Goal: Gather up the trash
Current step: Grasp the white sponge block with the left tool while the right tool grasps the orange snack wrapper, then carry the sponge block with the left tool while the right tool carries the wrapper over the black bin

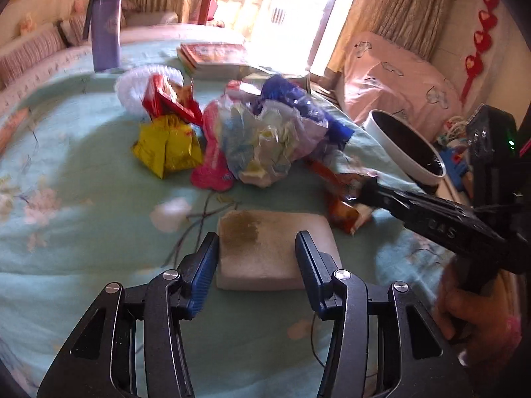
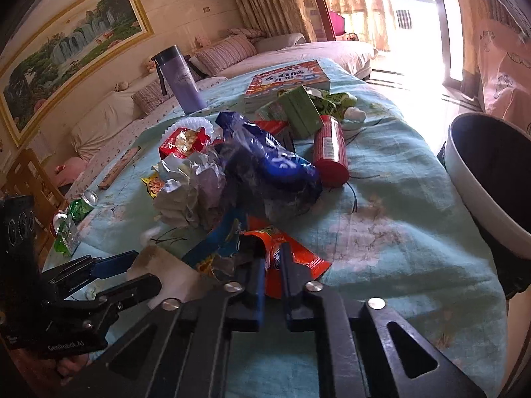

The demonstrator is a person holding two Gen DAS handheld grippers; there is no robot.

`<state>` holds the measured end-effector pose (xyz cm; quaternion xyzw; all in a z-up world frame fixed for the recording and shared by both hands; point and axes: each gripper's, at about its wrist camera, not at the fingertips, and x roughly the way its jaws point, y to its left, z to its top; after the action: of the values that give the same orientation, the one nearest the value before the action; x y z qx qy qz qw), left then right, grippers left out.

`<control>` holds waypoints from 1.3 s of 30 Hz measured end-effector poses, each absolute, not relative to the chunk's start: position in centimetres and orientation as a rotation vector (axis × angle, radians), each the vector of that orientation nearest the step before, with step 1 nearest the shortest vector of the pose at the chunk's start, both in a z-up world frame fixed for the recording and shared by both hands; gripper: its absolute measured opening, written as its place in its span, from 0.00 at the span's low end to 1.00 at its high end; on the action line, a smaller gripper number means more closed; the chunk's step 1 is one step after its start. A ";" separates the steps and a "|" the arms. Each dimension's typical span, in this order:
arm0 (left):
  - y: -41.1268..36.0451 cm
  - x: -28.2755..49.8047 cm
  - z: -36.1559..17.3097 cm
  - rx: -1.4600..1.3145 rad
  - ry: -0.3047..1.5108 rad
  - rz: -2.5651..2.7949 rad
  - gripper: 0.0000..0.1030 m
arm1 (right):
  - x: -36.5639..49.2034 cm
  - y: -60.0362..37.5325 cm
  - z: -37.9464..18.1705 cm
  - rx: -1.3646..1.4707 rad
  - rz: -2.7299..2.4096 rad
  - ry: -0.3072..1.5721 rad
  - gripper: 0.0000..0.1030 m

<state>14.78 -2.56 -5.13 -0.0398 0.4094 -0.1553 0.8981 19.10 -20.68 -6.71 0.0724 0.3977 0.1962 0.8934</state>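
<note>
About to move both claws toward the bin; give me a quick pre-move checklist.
1. Right claw shut on the orange wrapper: ok.
2. Left claw straddles the white sponge, jaws open, no grip: not ok.
3. Bin mouth open beside the table: ok.
4. Blue wrapper touches the orange one, may drag along: cannot tell.
5. Wrapper lifted off the tablecloth: cannot tell.

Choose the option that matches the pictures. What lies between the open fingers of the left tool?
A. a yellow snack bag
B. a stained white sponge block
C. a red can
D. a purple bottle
B. In the left wrist view the left tool straddles the stained white sponge block lying on the blue-green cloth, fingers open at either side of it.
</note>
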 end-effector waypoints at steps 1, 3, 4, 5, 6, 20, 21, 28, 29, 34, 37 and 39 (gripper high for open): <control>-2.8 14.6 -5.0 -0.059 0.836 -0.315 0.41 | 18.8 -21.0 -6.7 0.155 0.409 0.821 0.03; -3.1 14.3 -4.6 -0.029 0.818 -0.306 0.32 | 18.1 -21.8 -6.6 0.168 0.405 0.815 0.01; -3.0 14.2 -4.4 -0.030 0.814 -0.301 0.29 | 17.8 -22.2 -6.4 0.175 0.403 0.812 0.00; -2.8 14.1 -4.1 -0.038 0.809 -0.298 0.23 | 17.6 -22.6 -6.3 0.183 0.398 0.807 0.00; -2.5 14.0 -3.6 -0.060 0.802 -0.303 0.18 | 17.3 -23.1 -6.1 0.192 0.394 0.803 0.00; -5.9 14.8 -0.1 -0.069 0.705 -0.348 0.00 | 16.2 -28.3 -3.1 0.252 0.313 0.708 0.00; -6.3 15.0 0.1 -0.068 0.698 -0.360 0.00 | 16.1 -28.8 -3.0 0.256 0.304 0.704 0.00; -8.2 15.3 0.4 -0.014 0.694 -0.401 0.00 | 16.2 -30.6 -3.2 0.278 0.283 0.702 0.00; -8.2 15.3 0.3 -0.016 0.699 -0.392 0.01 | 16.1 -30.5 -3.3 0.278 0.285 0.705 0.00; -6.1 14.6 -0.3 -0.059 0.702 -0.294 0.35 | 15.9 -29.6 -4.1 0.277 0.318 0.725 0.00; -4.7 13.8 -1.2 -0.057 0.717 -0.228 0.57 | 15.6 -29.1 -4.3 0.271 0.333 0.729 0.00; -4.0 13.7 -2.5 -0.071 0.764 -0.187 0.71 | 15.5 -28.9 -4.4 0.272 0.340 0.734 0.00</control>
<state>13.69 -3.98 -2.48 -0.0347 0.3723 -0.0910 0.9230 15.51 -28.88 -4.44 0.1321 0.3558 0.1649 0.9104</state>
